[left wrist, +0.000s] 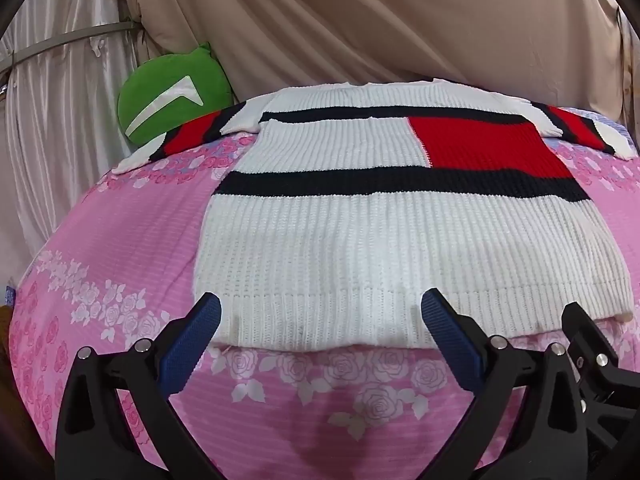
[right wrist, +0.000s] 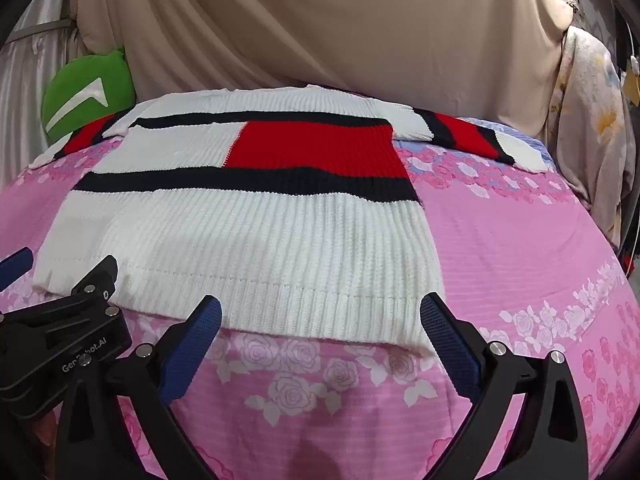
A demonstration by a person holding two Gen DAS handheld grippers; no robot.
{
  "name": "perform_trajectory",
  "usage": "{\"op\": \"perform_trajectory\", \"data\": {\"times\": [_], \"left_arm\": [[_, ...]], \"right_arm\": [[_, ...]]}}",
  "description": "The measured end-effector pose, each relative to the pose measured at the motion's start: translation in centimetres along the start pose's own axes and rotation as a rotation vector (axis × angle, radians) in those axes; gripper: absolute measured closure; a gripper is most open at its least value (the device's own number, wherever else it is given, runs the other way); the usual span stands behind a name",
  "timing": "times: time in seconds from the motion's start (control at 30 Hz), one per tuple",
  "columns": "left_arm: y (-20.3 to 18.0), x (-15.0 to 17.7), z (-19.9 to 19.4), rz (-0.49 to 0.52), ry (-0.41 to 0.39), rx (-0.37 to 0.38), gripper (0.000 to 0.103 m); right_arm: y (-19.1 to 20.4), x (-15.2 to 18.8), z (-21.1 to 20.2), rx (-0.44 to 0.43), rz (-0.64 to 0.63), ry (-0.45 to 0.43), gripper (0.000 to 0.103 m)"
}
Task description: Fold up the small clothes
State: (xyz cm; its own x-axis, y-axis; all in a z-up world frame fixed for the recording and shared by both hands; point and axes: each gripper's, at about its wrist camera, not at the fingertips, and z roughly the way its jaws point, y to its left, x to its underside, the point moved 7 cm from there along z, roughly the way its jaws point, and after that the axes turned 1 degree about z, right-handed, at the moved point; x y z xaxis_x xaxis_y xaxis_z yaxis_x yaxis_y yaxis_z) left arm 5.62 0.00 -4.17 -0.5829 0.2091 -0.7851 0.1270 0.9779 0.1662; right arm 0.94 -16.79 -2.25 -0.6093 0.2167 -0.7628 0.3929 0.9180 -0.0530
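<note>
Left wrist view: one knit sweater (left wrist: 360,216), white with navy bands and a red block, lies flat across the middle of the frame on a pink rose-print bedsheet (left wrist: 120,264), hem toward the bottom edge, both sleeves spread out toward upper left and upper right. Laid out smooth like this, likely so a fold can start from the hem. The left gripper (left wrist: 320,314) hangs low centre, its two blue-padded fingers (left wrist: 192,340) spread wide, nothing between them; the tips sit over the ribbed hem, whether touching cannot be told. Part of the right gripper (left wrist: 588,344) shows at the lower right edge. One green cushion (left wrist: 172,96) with a white mark, upper left, against beige drapes (left wrist: 400,20). Right wrist view: same single sweater (right wrist: 248,220), now filling centre and left of frame, red block in the upper middle. The right gripper (right wrist: 320,314) at bottom centre, fingers (right wrist: 448,340) spread wide apart and empty, straddling the hem's right corner. The left gripper (right wrist: 60,280) enters at lower left beside the hem's other end. Judgement: two grippers placed side by side along the hem, poised to pinch it and carry it up toward the collar; folding not yet begun. Counted: one sweater, two grippers, one cushion.
</note>
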Motion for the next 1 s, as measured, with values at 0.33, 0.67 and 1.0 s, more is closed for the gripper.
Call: {"op": "perform_trajectory", "data": {"times": [0.33,0.67,1.0], "left_arm": [[-0.18,0.03,-0.16,-0.002,-0.004,-0.006,0.005],[0.03,0.10,-0.02,-0.004,0.002,-0.002,0.005],[0.17,0.19,-0.21,-0.009,0.001,0.003,0.005]], "right_arm": [[0.23,-0.07,-0.35,0.020,-0.011,-0.016,0.005],[0.01,-0.02,-0.18,0.018,-0.008,-0.012,0.005],[0.01,0.08,-0.16,0.019,-0.010,-0.012,0.005]]}}
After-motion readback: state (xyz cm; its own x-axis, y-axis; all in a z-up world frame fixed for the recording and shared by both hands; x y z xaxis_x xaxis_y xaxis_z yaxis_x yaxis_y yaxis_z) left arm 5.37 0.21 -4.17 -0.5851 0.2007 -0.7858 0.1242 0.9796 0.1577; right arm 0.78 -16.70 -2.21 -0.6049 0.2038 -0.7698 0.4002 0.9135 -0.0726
